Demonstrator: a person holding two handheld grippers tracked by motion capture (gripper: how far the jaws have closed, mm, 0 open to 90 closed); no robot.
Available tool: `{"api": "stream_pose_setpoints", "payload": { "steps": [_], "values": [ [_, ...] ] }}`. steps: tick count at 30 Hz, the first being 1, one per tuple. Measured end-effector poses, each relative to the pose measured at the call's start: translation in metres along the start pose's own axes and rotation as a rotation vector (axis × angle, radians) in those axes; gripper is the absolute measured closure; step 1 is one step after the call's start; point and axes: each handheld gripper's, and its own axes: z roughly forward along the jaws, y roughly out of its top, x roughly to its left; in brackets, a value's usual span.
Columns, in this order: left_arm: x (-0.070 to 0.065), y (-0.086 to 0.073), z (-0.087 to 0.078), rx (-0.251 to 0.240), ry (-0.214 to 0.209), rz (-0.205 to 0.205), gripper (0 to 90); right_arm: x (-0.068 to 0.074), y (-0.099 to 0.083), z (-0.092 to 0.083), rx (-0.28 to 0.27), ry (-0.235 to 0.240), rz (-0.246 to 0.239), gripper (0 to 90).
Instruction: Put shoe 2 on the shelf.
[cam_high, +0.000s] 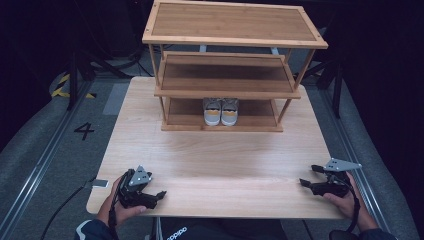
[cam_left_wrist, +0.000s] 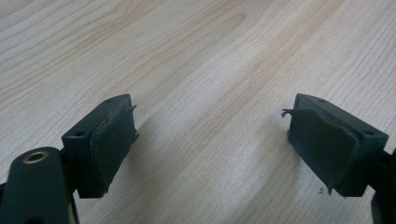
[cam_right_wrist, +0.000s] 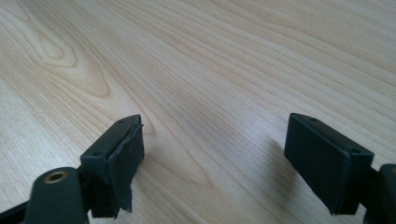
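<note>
Dark surroundings close in around a pale wooden table (cam_high: 215, 165) that takes up the middle of the high view, with grey floor on either side and a painted number 4 (cam_high: 84, 131) on the floor at the left.

At the lower left of that view, the left gripper (cam_high: 159, 195) rests low over the table near its front edge, held in the person's left hand (cam_high: 120, 207), and points toward the right of the frame. In the left gripper view its two black jaws stand far apart with bare wood grain between them; the pads (cam_left_wrist: 114, 144) look frayed at their edges, and nothing is gripped.

Upper centre in the high view, a three-tier wooden rack (cam_high: 232, 37) stands at the far end of the table. On its lowest shelf, a pair of grey shoes with orange heels (cam_high: 220, 112) sits side by side, heels toward the camera, well apart from both grippers.

At the lower right, the right gripper (cam_high: 309, 176) sits by the table's right edge in the person's right hand (cam_high: 345, 202), a grey three-cornered plate on top, pointing toward the left of the frame. In the right gripper view its jaws gape broadly above bare tabletop, with nothing between them.
</note>
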Motion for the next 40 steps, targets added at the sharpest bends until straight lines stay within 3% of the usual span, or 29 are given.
{"api": "stream_pose_setpoints", "payload": {
  "steps": [40],
  "values": [
    [0.0002,0.0005,0.0000,0.004,-0.001,-0.004,15.1,-0.0018,-0.0004,-0.0005,-0.002,-0.037,0.039,21.3]
  ]
}}
